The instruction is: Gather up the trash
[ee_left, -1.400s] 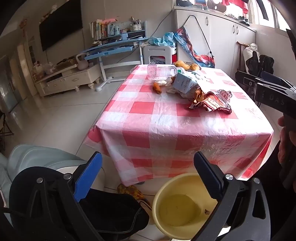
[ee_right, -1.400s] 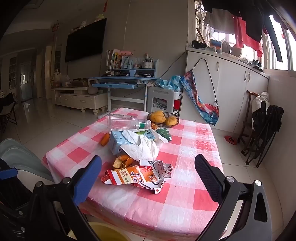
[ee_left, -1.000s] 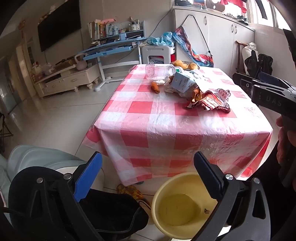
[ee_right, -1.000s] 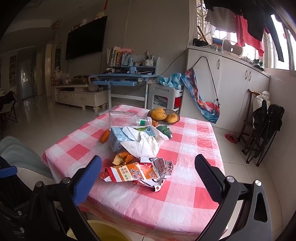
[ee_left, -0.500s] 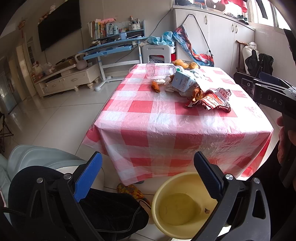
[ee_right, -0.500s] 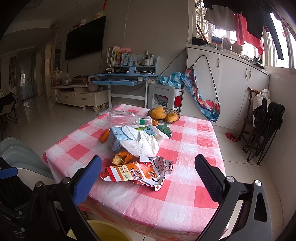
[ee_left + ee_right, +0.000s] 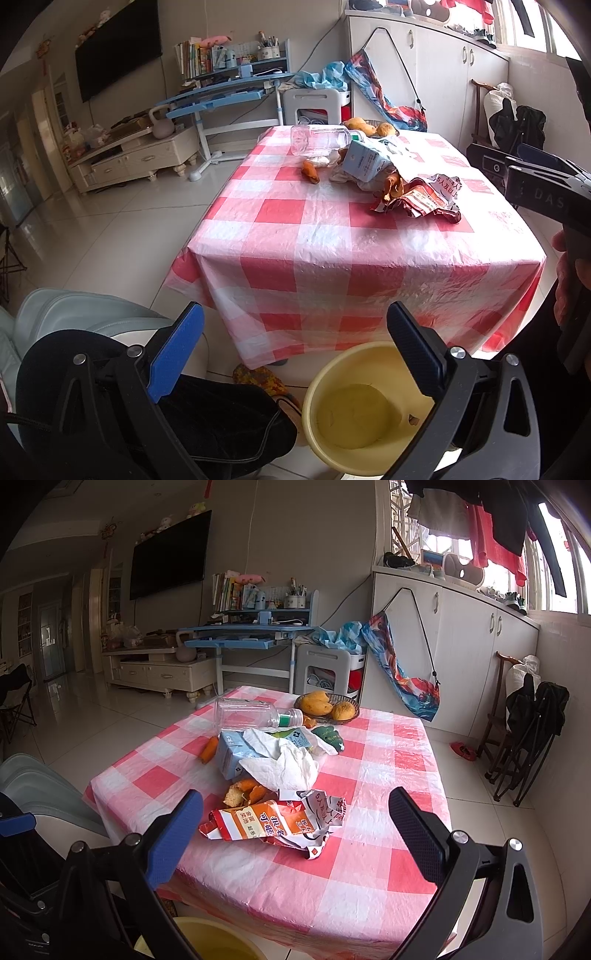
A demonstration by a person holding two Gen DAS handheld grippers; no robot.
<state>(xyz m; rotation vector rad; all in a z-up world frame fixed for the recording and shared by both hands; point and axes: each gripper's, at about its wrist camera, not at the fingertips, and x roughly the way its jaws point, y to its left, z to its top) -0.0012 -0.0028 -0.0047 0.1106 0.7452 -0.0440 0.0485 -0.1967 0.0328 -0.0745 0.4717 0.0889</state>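
Note:
Trash lies on a table with a red-and-white checked cloth (image 7: pixel 369 867): a torn orange snack wrapper (image 7: pixel 273 821), orange peels (image 7: pixel 245 792), crumpled white tissue (image 7: pixel 284 762), a light blue carton (image 7: pixel 234 753), an empty clear plastic bottle (image 7: pixel 255 712) on its side. The same pile shows in the left wrist view, with the wrapper (image 7: pixel 421 201) and bottle (image 7: pixel 319 139). A yellow bucket (image 7: pixel 325 387) stands on the floor at the table's near edge. My left gripper (image 7: pixel 295 343) is open, low above the bucket. My right gripper (image 7: pixel 295 827) is open, just short of the wrapper.
A basket of mangoes (image 7: pixel 327 706) sits at the table's far edge. A pale chair (image 7: pixel 74 310) and dark cloth (image 7: pixel 207 417) are at the lower left. White cabinets (image 7: pixel 461 657), a blue desk (image 7: pixel 243 633) and folded chairs (image 7: pixel 528 731) ring the table.
Both grippers stay open and nearly still; the views shift only slightly. Nothing on the table has moved.

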